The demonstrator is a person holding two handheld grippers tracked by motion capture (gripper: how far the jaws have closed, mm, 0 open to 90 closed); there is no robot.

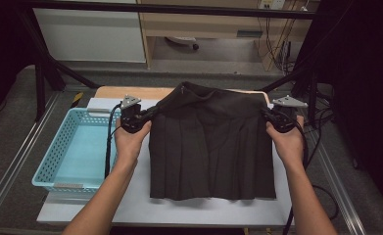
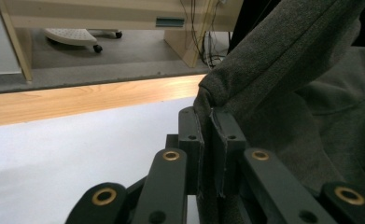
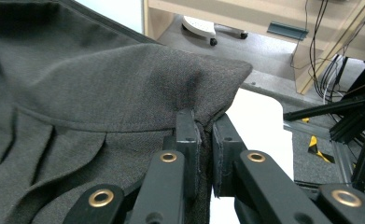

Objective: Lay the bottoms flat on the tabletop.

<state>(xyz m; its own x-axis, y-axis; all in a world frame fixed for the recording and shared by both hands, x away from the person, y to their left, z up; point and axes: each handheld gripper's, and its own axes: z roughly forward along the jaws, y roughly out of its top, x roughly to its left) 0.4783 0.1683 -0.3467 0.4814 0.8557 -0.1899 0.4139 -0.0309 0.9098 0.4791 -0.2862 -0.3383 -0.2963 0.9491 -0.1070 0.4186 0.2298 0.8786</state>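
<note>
A dark grey pleated skirt lies flat on a white table, waistband at 12 o'clock, hem at 6 o'clock. Its long axis, along the waistband, runs from 9 to 3 o'clock, straight between the two hands. The left gripper pinches the waistband's 9 o'clock corner, jaws closed tight on the cloth. The right gripper pinches the 3 o'clock corner the same way. Both corners are lifted slightly, and the waistband between them bunches up toward 12 o'clock. In each gripper view the fabric fold sits squeezed between the two black jaws. A light blue perforated basket sits at 9 o'clock of the skirt, just beside the left hand, so the left gripper is nearer to it. Any fold toward the hem would likely pull both corners evenly toward 6 o'clock.
</note>
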